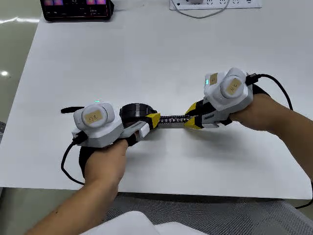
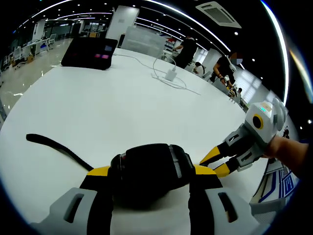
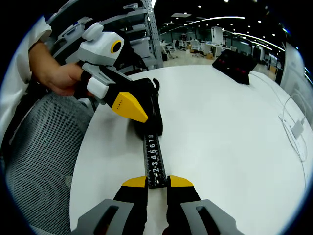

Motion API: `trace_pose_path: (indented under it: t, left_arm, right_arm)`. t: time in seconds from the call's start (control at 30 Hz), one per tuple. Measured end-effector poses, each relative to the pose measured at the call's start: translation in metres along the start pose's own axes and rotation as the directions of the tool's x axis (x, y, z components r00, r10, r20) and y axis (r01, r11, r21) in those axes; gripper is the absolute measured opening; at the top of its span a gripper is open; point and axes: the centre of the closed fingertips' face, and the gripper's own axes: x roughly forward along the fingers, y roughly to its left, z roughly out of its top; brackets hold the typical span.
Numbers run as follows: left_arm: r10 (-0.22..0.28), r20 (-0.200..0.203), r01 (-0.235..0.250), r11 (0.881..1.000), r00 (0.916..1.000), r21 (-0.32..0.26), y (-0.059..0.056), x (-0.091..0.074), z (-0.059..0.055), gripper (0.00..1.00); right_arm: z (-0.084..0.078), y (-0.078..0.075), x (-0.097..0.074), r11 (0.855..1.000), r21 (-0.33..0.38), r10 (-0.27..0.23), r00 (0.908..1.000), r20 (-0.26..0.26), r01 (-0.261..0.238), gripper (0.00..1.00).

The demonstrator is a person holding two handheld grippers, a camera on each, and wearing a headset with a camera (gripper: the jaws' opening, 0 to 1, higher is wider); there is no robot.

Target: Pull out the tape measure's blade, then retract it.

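A black tape measure case (image 1: 136,113) (image 2: 150,171) (image 3: 150,105) rests on the white table (image 1: 161,54); my left gripper (image 1: 146,125) (image 2: 151,172) is shut on it, one yellow-tipped jaw on each side. A short length of dark blade (image 1: 172,119) (image 3: 153,159) with white numbers reaches from the case to my right gripper (image 1: 191,119) (image 3: 157,182), which is shut on the blade's end. In the left gripper view the right gripper (image 2: 218,162) comes in from the right. The case's black wrist strap (image 1: 72,109) (image 2: 56,145) trails off to the left on the table.
A dark device with a lit screen (image 1: 77,9) (image 2: 90,53) (image 3: 234,63) sits at the table's far left edge. A white power strip (image 1: 215,4) with a cable lies at the far edge. A mesh chair (image 3: 44,156) stands at the near edge.
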Motion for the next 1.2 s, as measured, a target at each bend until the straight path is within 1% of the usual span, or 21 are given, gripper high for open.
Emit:
trace_pose_path:
  t: [0.33, 0.53, 0.7, 0.8, 0.97, 1.03, 1.1, 1.2]
  left_arm:
    - [0.001, 0.0, -0.001, 1.0, 1.0, 0.004, -0.0012, -0.0007, -0.0002, 0.59]
    - [0.009, 0.009, -0.009, 1.0, 0.9999, 0.006, -0.0016, -0.0005, 0.0, 0.6]
    - [0.031, 0.019, -0.032, 0.999, 0.9993, 0.026, -0.0034, 0.0008, -0.0009, 0.61]
    - [0.04, 0.026, -0.041, 0.999, 0.9989, 0.031, -0.001, 0.0015, -0.0005, 0.61]
    - [0.061, 0.037, -0.063, 0.997, 0.9974, 0.04, -0.0007, 0.0011, -0.0004, 0.61]
    - [0.067, 0.044, -0.069, 0.996, 0.9968, 0.051, -0.0014, -0.0002, 0.0004, 0.61]
    - [0.08, 0.063, -0.086, 0.992, 0.9948, 0.094, -0.0006, -0.0019, 0.0041, 0.61]
    - [0.091, 0.066, -0.098, 0.99, 0.9937, 0.104, -0.0011, -0.0021, 0.0047, 0.61]
  right_arm:
    - [-0.0003, 0.0013, 0.0, 1.0, 0.002, -0.004, 1.0, 0.002, 0.004, 0.11]
    - [-0.0003, 0.0015, -0.0002, 1.0, 0.004, -0.007, 1.0, 0.005, 0.007, 0.11]
    - [-0.0003, 0.0028, 0.0008, 1.0, 0.007, -0.011, 0.9999, 0.006, 0.011, 0.11]
    - [-0.0006, 0.0032, 0.0013, 1.0, 0.012, -0.014, 0.9999, 0.009, 0.014, 0.11]
    - [-0.0006, 0.0039, 0.0018, 1.0, 0.015, -0.017, 0.9998, 0.009, 0.017, 0.11]
    - [-0.0004, 0.0044, 0.0017, 1.0, 0.019, -0.018, 0.9998, 0.011, 0.017, 0.11]
    - [0.0, 0.0048, 0.0014, 1.0, 0.022, -0.021, 0.9997, 0.013, 0.021, 0.11]
    - [0.0002, 0.0052, 0.0013, 0.999, 0.026, -0.023, 0.9996, 0.015, 0.023, 0.11]
